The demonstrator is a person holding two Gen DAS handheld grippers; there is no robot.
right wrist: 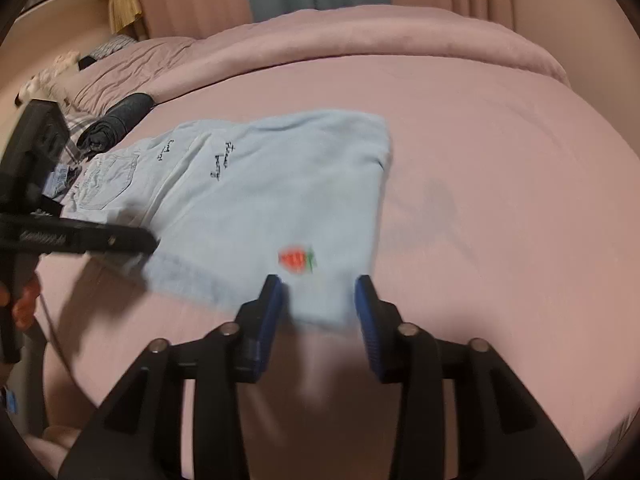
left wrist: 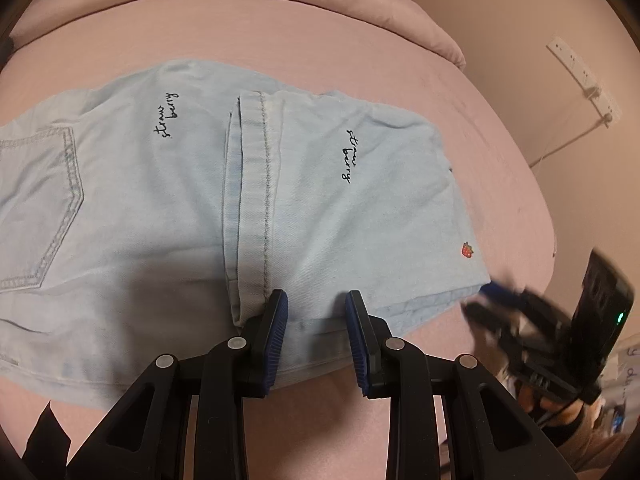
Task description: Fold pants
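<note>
A bed (left wrist: 500, 208) covered in a smooth pink sheet fills most of both views. Across the middle of the left wrist frame lie pale blue denim pants (left wrist: 168, 208), folded flat on the sheet, with a back pocket at the left edge and a small red strawberry near the right corner. In the right wrist frame the pants (right wrist: 280, 200) sit left of centre. A bunched pink duvet (right wrist: 360, 40) runs along the top of the frame, resting on the bed's far side. At the upper left, a dark rolled garment (right wrist: 120, 120) lies beside plaid fabric (right wrist: 74, 136).
</note>
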